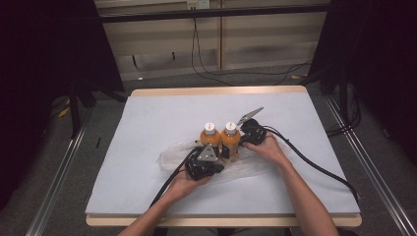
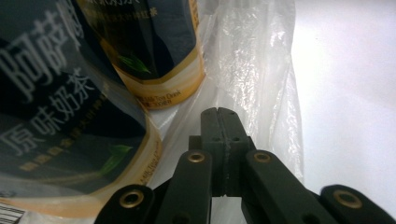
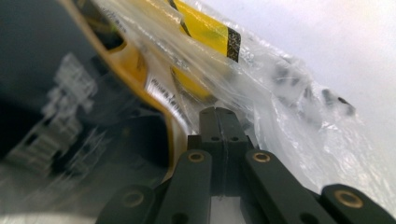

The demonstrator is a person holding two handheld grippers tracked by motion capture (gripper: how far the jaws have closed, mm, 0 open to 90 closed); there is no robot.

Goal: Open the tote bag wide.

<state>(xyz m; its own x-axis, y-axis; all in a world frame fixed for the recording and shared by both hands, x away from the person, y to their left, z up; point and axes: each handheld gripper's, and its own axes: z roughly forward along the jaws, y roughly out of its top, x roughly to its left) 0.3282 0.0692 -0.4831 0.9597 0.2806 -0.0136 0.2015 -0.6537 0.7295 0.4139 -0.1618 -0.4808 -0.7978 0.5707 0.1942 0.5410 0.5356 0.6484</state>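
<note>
Two bottles in a thin bag, mid-tabletop

Your left gripper (image 1: 205,160) and right gripper (image 1: 249,129) both have jaws pressed together, seemingly pinching film of the clear, crinkly plastic bag (image 1: 169,156) around two orange milk-tea bottles with white caps (image 1: 220,137). Bottles look heavy and rigid, film slippery and tearable: grip bunched film at the bag's edge.

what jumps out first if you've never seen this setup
Two orange bottles with white caps stand side by side mid-table on a crumpled clear plastic bag. A person's hands press the left gripper and right gripper in on either side of them. In each gripper view the black fingers are shut, tips at the bag's film beside the dark labels.
</note>
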